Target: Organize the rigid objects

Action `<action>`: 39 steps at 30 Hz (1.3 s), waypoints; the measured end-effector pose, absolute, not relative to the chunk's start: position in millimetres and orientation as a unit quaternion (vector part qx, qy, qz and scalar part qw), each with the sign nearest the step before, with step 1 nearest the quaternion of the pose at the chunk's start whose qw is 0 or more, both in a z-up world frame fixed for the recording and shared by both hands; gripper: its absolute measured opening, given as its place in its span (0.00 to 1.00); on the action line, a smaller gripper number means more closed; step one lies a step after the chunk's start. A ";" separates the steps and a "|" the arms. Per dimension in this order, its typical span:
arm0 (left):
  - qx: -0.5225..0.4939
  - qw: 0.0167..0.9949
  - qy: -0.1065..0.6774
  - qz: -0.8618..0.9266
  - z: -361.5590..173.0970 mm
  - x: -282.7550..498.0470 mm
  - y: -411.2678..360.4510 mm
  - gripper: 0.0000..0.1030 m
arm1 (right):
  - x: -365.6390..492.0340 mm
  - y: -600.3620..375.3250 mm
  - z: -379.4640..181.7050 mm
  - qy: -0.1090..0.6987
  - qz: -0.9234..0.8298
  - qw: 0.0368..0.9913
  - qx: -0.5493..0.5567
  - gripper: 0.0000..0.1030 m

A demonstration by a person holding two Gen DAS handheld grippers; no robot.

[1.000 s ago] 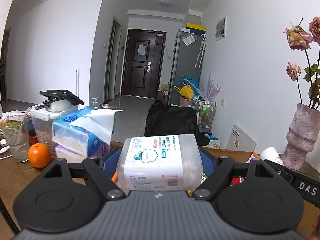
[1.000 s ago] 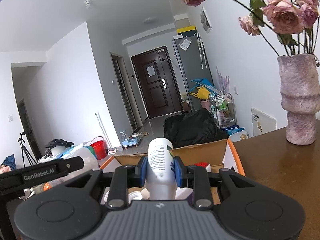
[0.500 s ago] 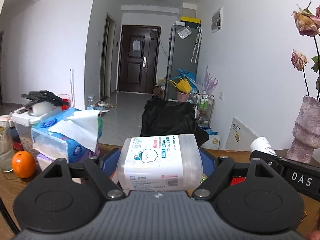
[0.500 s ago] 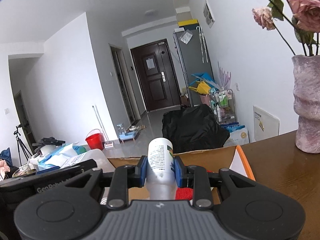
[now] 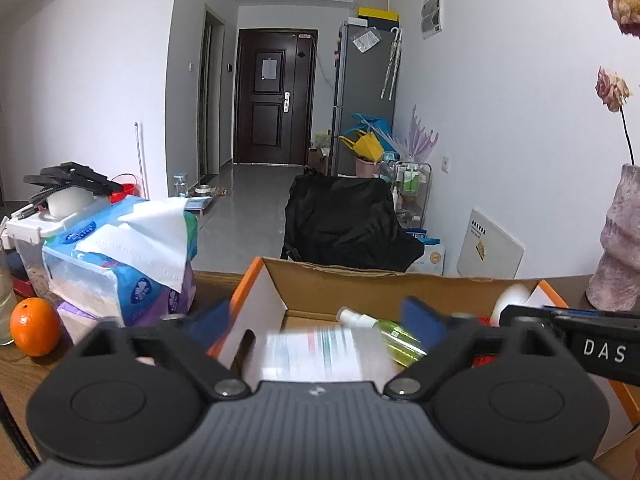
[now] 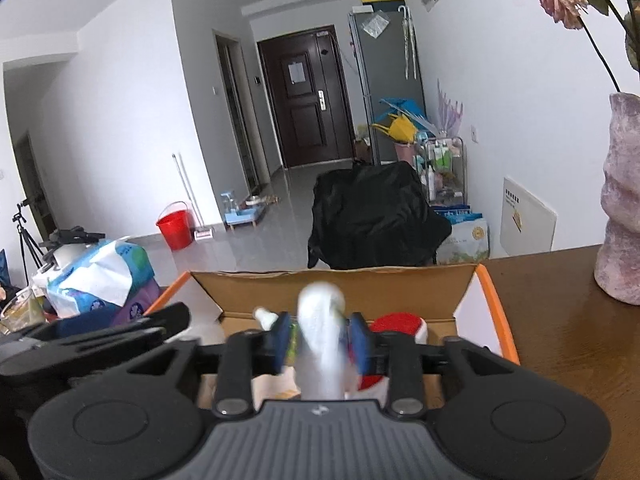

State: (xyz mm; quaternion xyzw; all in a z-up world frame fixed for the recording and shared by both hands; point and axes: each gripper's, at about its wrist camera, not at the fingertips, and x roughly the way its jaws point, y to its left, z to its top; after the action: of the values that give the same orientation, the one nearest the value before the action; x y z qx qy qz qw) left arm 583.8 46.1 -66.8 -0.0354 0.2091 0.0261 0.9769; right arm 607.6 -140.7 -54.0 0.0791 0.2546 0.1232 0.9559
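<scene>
An open cardboard box (image 5: 360,280) with orange flaps sits on the wooden table; it also shows in the right wrist view (image 6: 336,288). My left gripper (image 5: 316,324) is open above the box. The white plastic container (image 5: 312,354) is blurred below its fingers, dropping into the box beside a green spray bottle (image 5: 384,328). My right gripper (image 6: 322,338) has its jaws slightly apart around a blurred white bottle (image 6: 322,336) over the box. A red-capped item (image 6: 396,326) lies inside.
Tissue packs (image 5: 120,256) and an orange (image 5: 35,332) lie left of the box. A pink vase (image 6: 624,216) with dried roses stands on the table at the right. A black-covered chair (image 5: 344,224) is behind the box.
My left gripper opened and the white container fell from it into the box. My right gripper's jaws widened and the white bottle blurs as it slips down. Both grippers tilted down over the box.
</scene>
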 end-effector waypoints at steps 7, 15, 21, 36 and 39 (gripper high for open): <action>-0.036 0.976 0.213 0.038 -62.4 584.0 57.1 1.00 | 606.0 -152.1 -52.9 0.251 0.090 0.958 0.103 0.94; -0.037 0.973 0.225 0.024 -58.2 574.1 59.0 1.00 | 596.9 -157.0 -51.0 0.248 0.086 0.961 0.092 0.99; -0.033 0.974 0.225 0.011 -51.0 547.7 56.5 1.00 | 563.7 -164.4 -44.8 0.232 0.081 0.966 0.085 1.00; -0.014 0.979 0.204 0.007 -16.7 403.5 48.8 1.00 | 411.1 -181.5 -18.8 0.186 0.084 0.977 0.062 1.00; -0.012 0.980 0.198 0.000 -7.6 365.8 43.5 1.00 | 373.4 -185.6 -12.6 0.176 0.087 0.978 0.062 1.00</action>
State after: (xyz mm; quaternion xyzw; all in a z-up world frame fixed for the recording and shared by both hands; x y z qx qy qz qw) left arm 365.8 43.5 -7.6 -0.0119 0.1981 0.0002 0.9801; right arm 373.4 -185.6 -12.6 0.0624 0.1763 0.0874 0.9785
